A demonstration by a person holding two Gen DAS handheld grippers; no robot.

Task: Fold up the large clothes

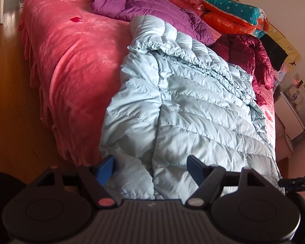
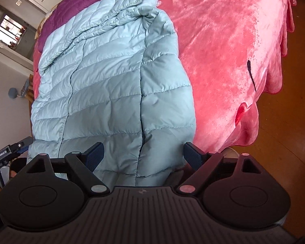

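A light blue quilted down coat (image 1: 183, 101) lies lengthwise on the pink bed, its hem hanging over the near edge. It also fills the right wrist view (image 2: 111, 81). My left gripper (image 1: 150, 166) is open just above the coat's hem, jaws wide apart, holding nothing. My right gripper (image 2: 142, 154) is open over the other side of the hem, jaws wide apart, empty. The right gripper's tip shows at the right edge of the left wrist view (image 1: 296, 182), and the left gripper at the left edge of the right wrist view (image 2: 8, 158).
A pink plush bedspread (image 1: 77, 61) covers the bed. A purple coat (image 1: 142, 8) and a dark red coat (image 1: 248, 57) lie beyond the blue one. Folded quilts (image 1: 233, 16) are stacked at the head. Wooden floor (image 1: 8, 101) lies beside the bed.
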